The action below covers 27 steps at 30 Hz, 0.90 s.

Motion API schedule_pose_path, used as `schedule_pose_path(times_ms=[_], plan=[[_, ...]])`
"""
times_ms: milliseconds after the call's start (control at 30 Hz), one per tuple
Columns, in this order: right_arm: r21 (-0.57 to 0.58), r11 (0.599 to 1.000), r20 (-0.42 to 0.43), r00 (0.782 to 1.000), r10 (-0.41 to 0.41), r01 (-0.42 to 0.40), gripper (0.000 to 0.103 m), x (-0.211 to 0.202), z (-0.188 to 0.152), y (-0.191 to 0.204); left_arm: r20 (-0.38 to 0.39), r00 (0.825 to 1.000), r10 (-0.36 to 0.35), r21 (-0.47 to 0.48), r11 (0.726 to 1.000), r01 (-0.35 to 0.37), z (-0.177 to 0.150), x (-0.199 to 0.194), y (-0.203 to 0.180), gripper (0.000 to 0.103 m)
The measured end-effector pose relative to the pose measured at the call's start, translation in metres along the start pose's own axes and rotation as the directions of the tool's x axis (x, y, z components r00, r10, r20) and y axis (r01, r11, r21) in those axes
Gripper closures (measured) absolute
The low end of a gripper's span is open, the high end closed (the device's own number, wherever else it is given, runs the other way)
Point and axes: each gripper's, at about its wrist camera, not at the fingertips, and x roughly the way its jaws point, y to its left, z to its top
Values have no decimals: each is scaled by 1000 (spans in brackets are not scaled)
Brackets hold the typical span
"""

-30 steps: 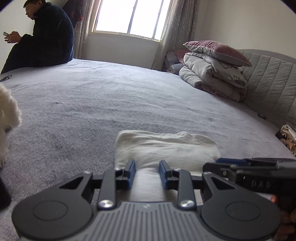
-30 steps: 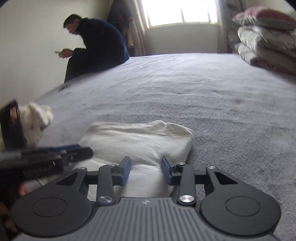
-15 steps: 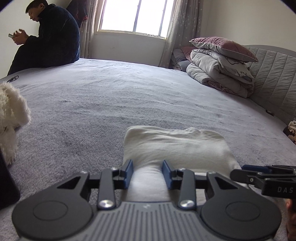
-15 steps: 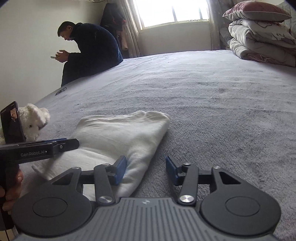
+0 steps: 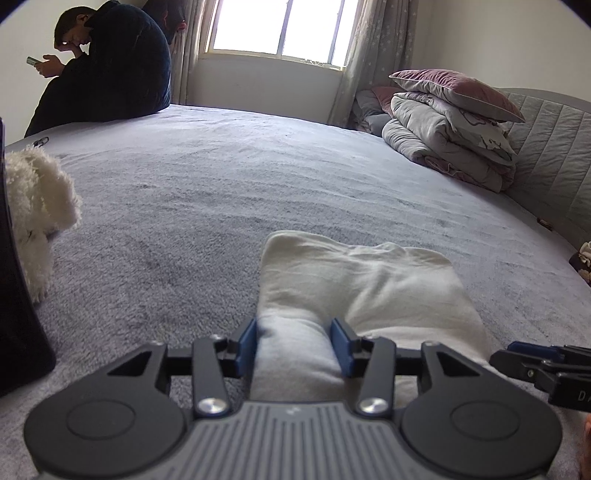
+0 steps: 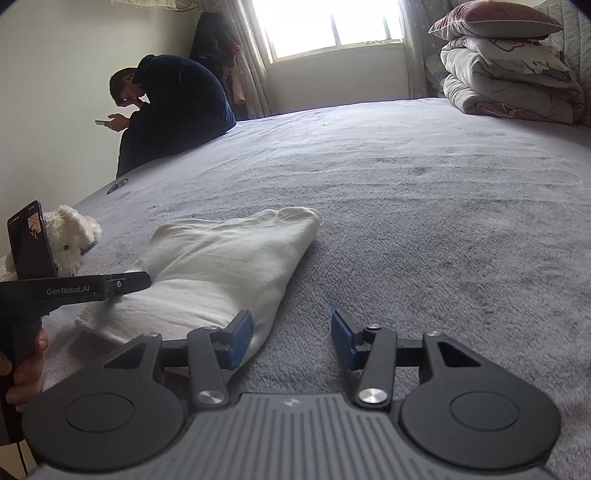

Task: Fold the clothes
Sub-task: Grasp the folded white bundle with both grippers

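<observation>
My left gripper (image 5: 294,343) is pointing slightly downward, its jaws just opening around cloth. My right gripper (image 6: 291,339) is standing open beside it. My left hand (image 6: 22,363) is gripping its handle.

Daylight pours in through the window (image 5: 280,27) at the far wall, and it is blown out to plain white, panes and all. That backlight turns the seated person (image 5: 110,66) into a dark shape with little detail. The grey bed (image 5: 258,177) is evenly lit, brighter toward the window and duller close by, with only soft shadows in its nap. The folded white cloth (image 6: 221,266) shows gentle grey creases and a faint shadow under its near edge. Both views bulge like a fishbowl: the bed curves, and black corners frame each picture. The nearest cloth looks slightly soft; the rest is sharp.
</observation>
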Motion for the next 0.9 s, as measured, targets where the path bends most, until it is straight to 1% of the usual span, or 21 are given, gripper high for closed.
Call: schedule_pose_path(times_ms=[233,333,500,567,600,667,767,833,867,900], plan=[[-19,1000,1,1000,-12,12,52,-8,-6,-1,-37,999,9,-32,999,-10,3,-4,7,45],[-44,999,4,1000,-16,16,51,-12,-11,0,-65,998,11,-71,997,-15,8,-9,12,45],[-72,997,6,1000,-16,17,49,-17,-16,2,-99,995,25,-97,995,-35,16,-17,17,45],[-82,997,-7,1000,-13,12,48,-19,-14,2,-119,993,11,-148,989,-28,20,-17,24,47],[-78,997,-17,1000,-6,5,47,-19,-12,1,-130,992,0,-183,983,-24,22,-16,28,47],[-43,999,-43,999,21,-23,45,-19,-5,-5,-154,988,-29,-273,962,-14,25,-13,40,47],[55,995,-89,992,92,-88,43,-15,8,-19,-178,979,-101,-402,916,21,27,-2,59,50],[141,980,-111,981,158,-142,43,-10,16,-31,-173,972,-157,-467,882,60,27,8,70,52],[188,967,-118,974,195,-171,44,-7,20,-37,-166,970,-177,-487,870,75,27,13,73,53],[238,951,-121,965,233,-200,46,-3,23,-43,-159,968,-196,-506,858,90,27,17,77,53]])
